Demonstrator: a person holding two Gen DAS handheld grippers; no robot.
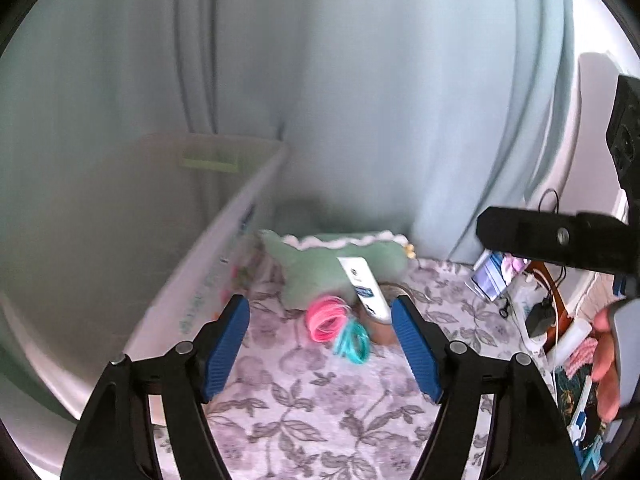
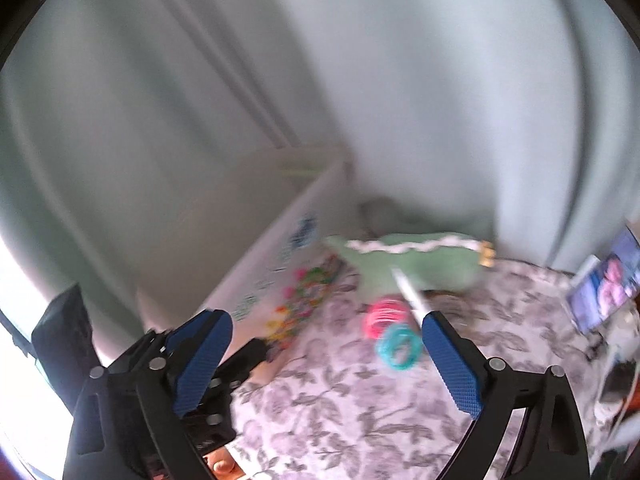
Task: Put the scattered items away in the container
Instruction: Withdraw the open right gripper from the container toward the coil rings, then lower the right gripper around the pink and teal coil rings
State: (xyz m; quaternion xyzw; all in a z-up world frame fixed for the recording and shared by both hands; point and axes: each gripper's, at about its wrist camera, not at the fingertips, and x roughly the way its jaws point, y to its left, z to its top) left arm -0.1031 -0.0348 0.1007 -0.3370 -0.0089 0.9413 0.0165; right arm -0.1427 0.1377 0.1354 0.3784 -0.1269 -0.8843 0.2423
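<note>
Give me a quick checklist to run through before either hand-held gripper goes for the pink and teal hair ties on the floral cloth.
1. Left hand-held gripper empty, jaws apart: ok.
2. Right hand-held gripper empty, jaws wide apart: ok.
3. Bunch of pink elastic hair ties and bunch of teal elastic hair ties unobstructed on the grey floral cloth: ok.
4. White squeeze tube clear of the hair ties: not ok, it lies right beside them, leaning on the green plush toy.
5. Translucent white plastic container open-topped, within view on the left: ok.
6. Room inside the container: cannot tell, the view is blurred.
</note>
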